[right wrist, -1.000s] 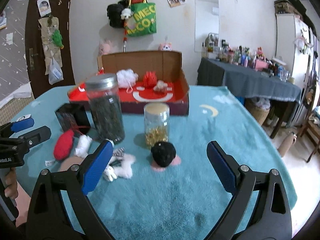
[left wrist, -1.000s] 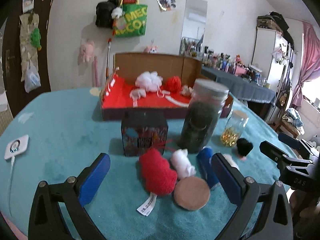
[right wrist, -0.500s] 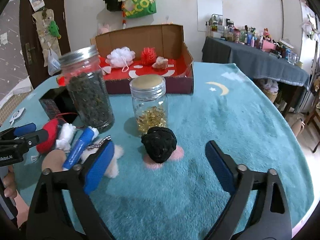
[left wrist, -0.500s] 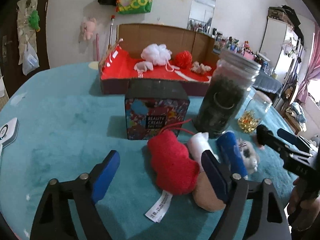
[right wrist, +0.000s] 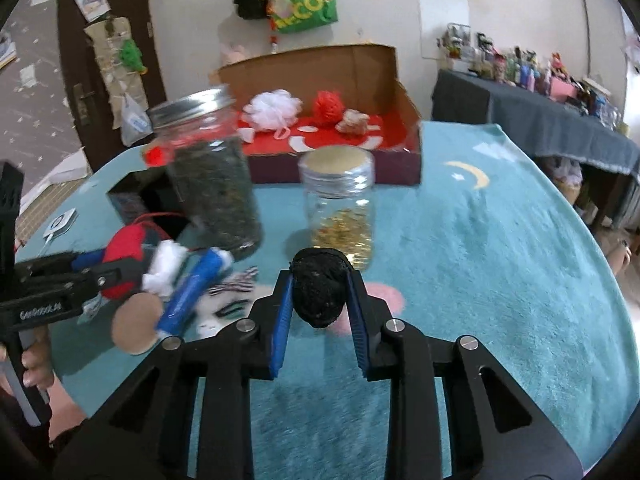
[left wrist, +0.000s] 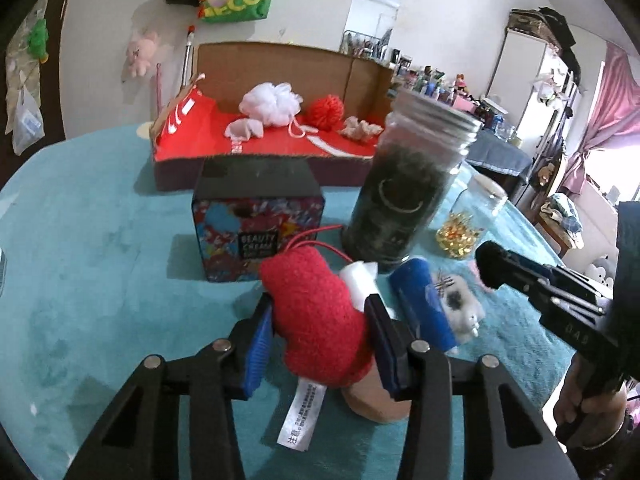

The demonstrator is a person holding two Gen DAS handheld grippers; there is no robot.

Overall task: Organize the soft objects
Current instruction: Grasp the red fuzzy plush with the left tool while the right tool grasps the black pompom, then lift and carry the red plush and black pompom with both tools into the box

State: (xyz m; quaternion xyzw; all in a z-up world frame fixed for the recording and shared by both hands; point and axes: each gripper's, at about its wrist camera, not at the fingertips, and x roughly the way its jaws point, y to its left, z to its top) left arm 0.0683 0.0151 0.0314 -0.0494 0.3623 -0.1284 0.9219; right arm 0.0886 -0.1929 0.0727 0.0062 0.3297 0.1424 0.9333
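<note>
A red plush toy [left wrist: 316,312] with a white label lies on the teal tablecloth, and my left gripper [left wrist: 320,338] is closing with both blue pads pressed on its sides. In the right wrist view a black fuzzy ball [right wrist: 320,292] sits over a pink patch [right wrist: 386,300]. My right gripper [right wrist: 320,314] is closing on it, pads against both flanks. At the back stands an open cardboard box [left wrist: 180,160] with a red lining. It holds a white bath puff [left wrist: 270,102], a red pompom [left wrist: 328,112] and small pale pieces.
Just behind the toys stand a tall jar of dark leaves [left wrist: 404,192], a small jar of golden capsules [right wrist: 340,216] and a black patterned box [left wrist: 256,232]. Between the grippers lie a blue tube [left wrist: 424,304], a white plush [left wrist: 362,280], a tan round pad [right wrist: 136,324] and a cat-face plush [left wrist: 460,304].
Both grippers have moved forward and down toward the toys. Their jaws have gone from wide to narrow, the left around the red plush, the right around the black ball.
</note>
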